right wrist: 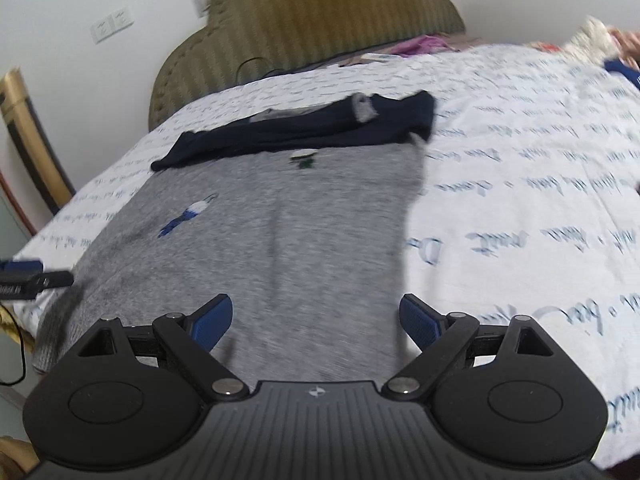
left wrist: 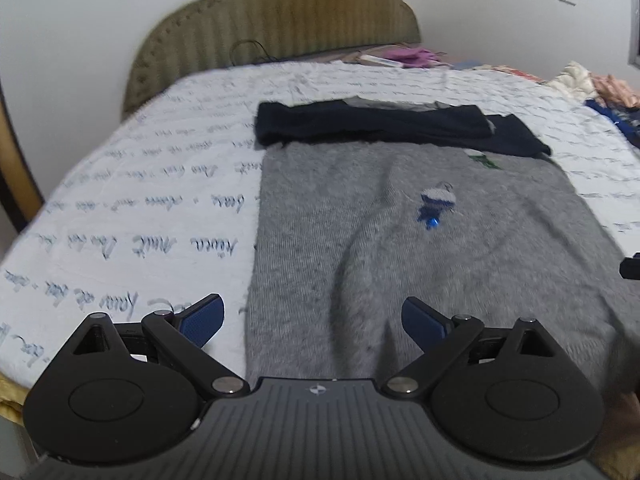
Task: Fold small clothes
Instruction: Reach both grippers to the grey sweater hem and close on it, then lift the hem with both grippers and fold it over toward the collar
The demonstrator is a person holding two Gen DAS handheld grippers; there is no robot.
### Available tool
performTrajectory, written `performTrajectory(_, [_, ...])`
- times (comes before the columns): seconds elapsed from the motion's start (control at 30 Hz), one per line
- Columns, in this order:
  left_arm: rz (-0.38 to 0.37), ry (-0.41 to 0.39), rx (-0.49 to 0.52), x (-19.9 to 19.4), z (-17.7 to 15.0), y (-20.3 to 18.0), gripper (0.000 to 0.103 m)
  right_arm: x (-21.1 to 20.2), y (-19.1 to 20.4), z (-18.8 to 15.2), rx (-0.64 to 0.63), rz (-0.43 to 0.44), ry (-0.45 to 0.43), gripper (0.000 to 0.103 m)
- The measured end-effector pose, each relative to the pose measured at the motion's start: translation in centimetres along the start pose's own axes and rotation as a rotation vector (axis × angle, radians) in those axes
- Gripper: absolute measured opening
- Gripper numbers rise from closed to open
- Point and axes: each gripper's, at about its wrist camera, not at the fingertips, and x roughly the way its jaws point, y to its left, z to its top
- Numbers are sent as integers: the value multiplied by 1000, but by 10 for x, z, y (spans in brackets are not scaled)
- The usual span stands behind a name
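Sweater [left wrist: 420,248] is lying flat on the bed [left wrist: 132,200], dark sleeves folded across its far end; your left tool [left wrist: 312,320] and right tool [right wrist: 316,320] are hovering released over its near edge.

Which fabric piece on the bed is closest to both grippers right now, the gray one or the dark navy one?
The gray garment, with the small blue motif; it lies spread just ahead of the open left gripper and right gripper. The dark navy piece lies farther, toward the headboard.

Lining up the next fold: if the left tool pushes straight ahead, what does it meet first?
Likely the grey sweater, spread flat ahead of the open left tool; the folded navy sleeves lie beyond. Height above the fabric is unclear.
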Motion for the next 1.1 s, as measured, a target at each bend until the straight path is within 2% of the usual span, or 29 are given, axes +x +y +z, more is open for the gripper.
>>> performTrajectory(0.07, [-73,28,-38,2,-3,13,97,-6,-14,-3,43,23,2,91])
performTrajectory(0.17, [-175,77,-119,10,-8,32,96,-13,-34,-8,120,107,8,91])
performTrajectory(0.33, [-282,116,-248,22,-17,55,96,-11,-55,-18,224,199,31,91])
performTrajectory(0.53, [-441,122,-280,25,-21,55,96,-4,-45,-28,220,381,66,91])
performTrajectory(0.63, [-496,124,-288,27,-24,49,95,3,-37,-31,232,455,84,84])
performTrajectory(0.67, [-509,123,-293,27,-25,47,92,6,-35,-33,243,487,93,76])
performTrajectory(0.7, [-516,123,-295,28,-26,44,89,10,-32,-35,253,509,102,62])
performTrajectory(0.73, [-516,122,-290,28,-26,41,86,15,-28,-36,259,523,115,55])
performTrajectory(0.77, [-511,122,-280,27,-26,38,77,20,-23,-37,255,521,127,41])
performTrajectory(0.8, [-503,125,-267,27,-26,34,63,23,-19,-37,238,505,134,26])
performTrajectory(0.83, [-486,130,-251,27,-25,31,56,26,-14,-37,218,477,137,20])
performTrajectory(0.9, [-459,141,-234,26,-25,30,21,27,-9,-36,209,462,132,14])
performTrajectory(0.97, [-456,158,-250,27,-23,32,11,24,-6,-34,189,446,123,12])
performTrajectory(1.1, [-455,116,-248,15,-11,33,9,14,-2,-23,166,451,97,11])
